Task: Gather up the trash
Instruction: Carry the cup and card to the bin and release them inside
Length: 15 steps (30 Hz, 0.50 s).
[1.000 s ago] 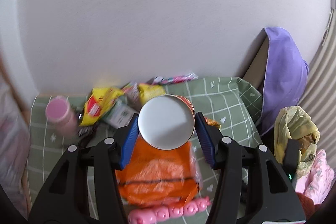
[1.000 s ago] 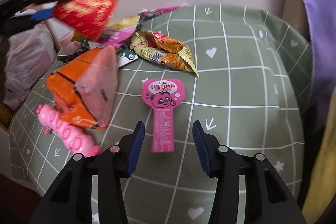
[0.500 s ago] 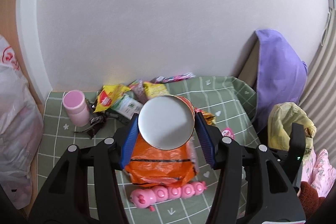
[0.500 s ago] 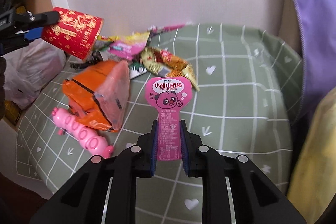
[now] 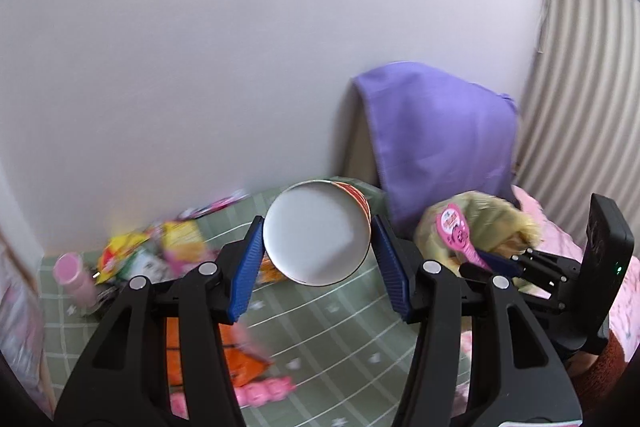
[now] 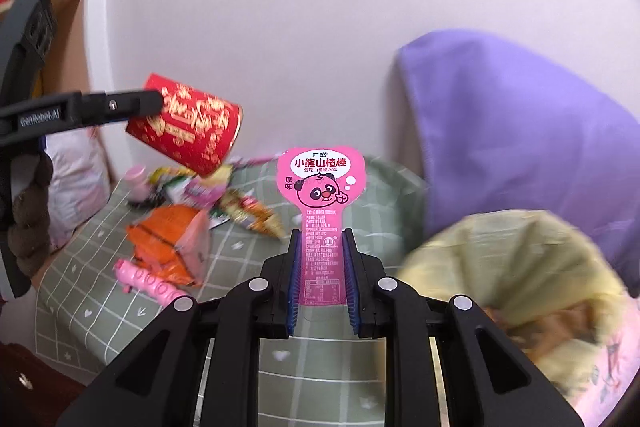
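My left gripper (image 5: 318, 241) is shut on a red paper cup (image 5: 316, 233) with gold print, held in the air with its white base toward the camera; it also shows in the right wrist view (image 6: 186, 125). My right gripper (image 6: 320, 247) is shut on a pink panda candy wrapper (image 6: 322, 187), lifted above the green checked cloth (image 6: 248, 267); the wrapper also shows in the left wrist view (image 5: 454, 227). A yellow trash bag (image 6: 516, 267) hangs open at the right, beside the wrapper.
Snack wrappers (image 6: 240, 207), an orange bag (image 6: 172, 239), a pink caterpillar toy (image 6: 148, 281) and a pink bottle (image 6: 136, 181) lie on the cloth. A purple cloth (image 6: 520, 131) covers something against the wall. A white plastic bag (image 6: 76, 175) is at the left.
My right gripper closed on the pink wrapper, lifted it off the cloth and swung right toward the yellow bag. My left gripper carried the red cup up and to the right.
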### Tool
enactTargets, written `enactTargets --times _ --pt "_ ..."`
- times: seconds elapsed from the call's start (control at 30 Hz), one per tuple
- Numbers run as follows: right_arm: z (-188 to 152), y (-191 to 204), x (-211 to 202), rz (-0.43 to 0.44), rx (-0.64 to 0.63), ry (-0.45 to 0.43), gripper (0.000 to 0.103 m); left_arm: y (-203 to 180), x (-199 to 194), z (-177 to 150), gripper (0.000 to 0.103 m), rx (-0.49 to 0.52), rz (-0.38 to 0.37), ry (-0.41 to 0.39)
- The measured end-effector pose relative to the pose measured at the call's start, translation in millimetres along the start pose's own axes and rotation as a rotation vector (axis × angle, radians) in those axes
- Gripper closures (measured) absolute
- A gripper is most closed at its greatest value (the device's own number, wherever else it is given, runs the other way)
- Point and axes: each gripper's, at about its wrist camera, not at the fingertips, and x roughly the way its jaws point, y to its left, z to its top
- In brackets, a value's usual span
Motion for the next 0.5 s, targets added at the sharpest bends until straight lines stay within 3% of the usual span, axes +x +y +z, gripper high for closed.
enactTargets --times 0.23,0.5 --pt "1.1 -57.3 -57.8 -0.185 0.082 -0.082 0.084 -51.3 21.5 18.0 0.052 0.067 -0.161 0.016" --pt "-17.1 -115.2 -105.1 -0.356 0.174 -0.096 0.084 -109.2 76.5 14.1 0.052 0.091 -0.351 0.150"
